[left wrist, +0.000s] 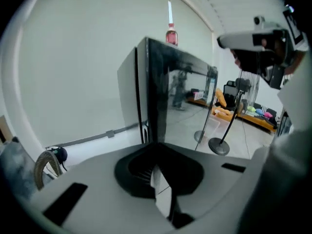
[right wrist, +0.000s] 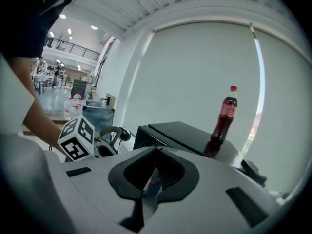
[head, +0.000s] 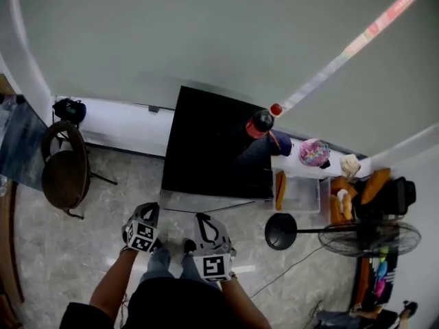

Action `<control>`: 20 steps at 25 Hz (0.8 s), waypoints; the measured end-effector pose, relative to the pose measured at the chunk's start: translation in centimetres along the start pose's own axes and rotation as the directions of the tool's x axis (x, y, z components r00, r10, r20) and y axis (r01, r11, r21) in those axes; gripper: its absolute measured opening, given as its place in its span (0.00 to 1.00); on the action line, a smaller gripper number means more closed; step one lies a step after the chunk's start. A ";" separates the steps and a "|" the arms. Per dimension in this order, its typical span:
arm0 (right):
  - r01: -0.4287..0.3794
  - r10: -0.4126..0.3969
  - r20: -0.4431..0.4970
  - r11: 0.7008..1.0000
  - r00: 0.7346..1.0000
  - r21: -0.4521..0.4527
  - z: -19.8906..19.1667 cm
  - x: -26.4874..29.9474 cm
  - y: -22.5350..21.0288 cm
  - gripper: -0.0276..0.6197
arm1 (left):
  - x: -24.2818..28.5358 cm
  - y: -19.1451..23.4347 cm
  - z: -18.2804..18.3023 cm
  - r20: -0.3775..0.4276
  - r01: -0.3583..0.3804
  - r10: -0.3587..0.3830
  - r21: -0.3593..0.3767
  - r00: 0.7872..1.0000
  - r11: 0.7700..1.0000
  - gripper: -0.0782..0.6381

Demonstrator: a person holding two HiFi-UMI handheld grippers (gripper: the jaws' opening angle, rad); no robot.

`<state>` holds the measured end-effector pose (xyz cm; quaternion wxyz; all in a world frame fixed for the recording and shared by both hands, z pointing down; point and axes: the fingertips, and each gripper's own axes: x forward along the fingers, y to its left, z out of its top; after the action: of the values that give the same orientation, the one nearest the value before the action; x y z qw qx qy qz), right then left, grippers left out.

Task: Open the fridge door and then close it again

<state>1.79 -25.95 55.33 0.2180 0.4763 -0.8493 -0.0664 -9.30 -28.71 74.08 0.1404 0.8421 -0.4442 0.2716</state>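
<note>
The left gripper (left wrist: 163,191) and the right gripper (right wrist: 148,191) each have the fingers pressed together, pinching nothing. The black fridge (left wrist: 180,101) stands ahead of the fingers, apart from them. It is upright with its long axis vertical, and its closed door faces the person.

The fridge (left wrist: 180,101) is hidden low down; the bottle (left wrist: 170,35) label is unreadable.
</note>
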 end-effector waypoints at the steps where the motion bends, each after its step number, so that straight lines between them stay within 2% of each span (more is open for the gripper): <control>1: 0.015 -0.015 0.006 0.999 1.000 0.051 -0.3 -1.5 -0.4 0.06 | -1.6 -0.6 0.8 0.043 0.010 -0.010 -0.011 0.999 1.000 0.12; 3: 0.037 -0.041 0.019 0.986 0.999 0.163 -0.7 -4.5 -1.1 0.06 | -5.2 -1.8 2.7 0.138 0.020 -0.016 -0.023 0.990 1.000 0.12; 5: 0.050 -0.060 0.029 0.960 0.998 0.276 -0.9 -7.4 -1.6 0.06 | -9.1 -2.8 4.4 0.232 0.008 -0.001 -0.031 0.973 0.999 0.12; 8: 0.069 -0.100 0.062 0.922 0.993 0.380 -1.4 -12.6 -2.6 0.06 | -15.1 -5.0 6.3 0.341 -0.051 0.071 -0.069 0.937 0.996 0.12; 11: 0.097 -0.155 0.118 0.913 0.981 0.397 -1.9 -18.0 -3.7 0.06 | -20.3 -7.9 8.4 0.407 -0.086 0.144 -0.159 0.902 0.984 0.12; 14: 0.100 -0.177 0.152 0.906 0.972 0.411 -2.6 -22.6 -4.4 0.06 | -23.9 -11.5 9.2 0.418 -0.123 0.212 -0.231 0.883 0.965 0.12; 17: 0.083 -0.174 0.187 0.906 0.967 0.414 -2.8 -26.0 -4.7 0.06 | -26.6 -15.3 10.7 0.443 -0.147 0.241 -0.236 0.863 0.961 0.12; 20: 0.083 -0.194 0.217 0.896 0.957 0.436 -2.6 -29.2 -4.8 0.06 | -28.7 -18.6 11.7 0.463 -0.159 0.232 -0.192 0.856 0.969 0.12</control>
<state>19.80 -3.82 47.18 -0.0066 0.5592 -0.8279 0.0427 -3.22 -4.56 47.94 0.0586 0.8209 -0.5671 0.0331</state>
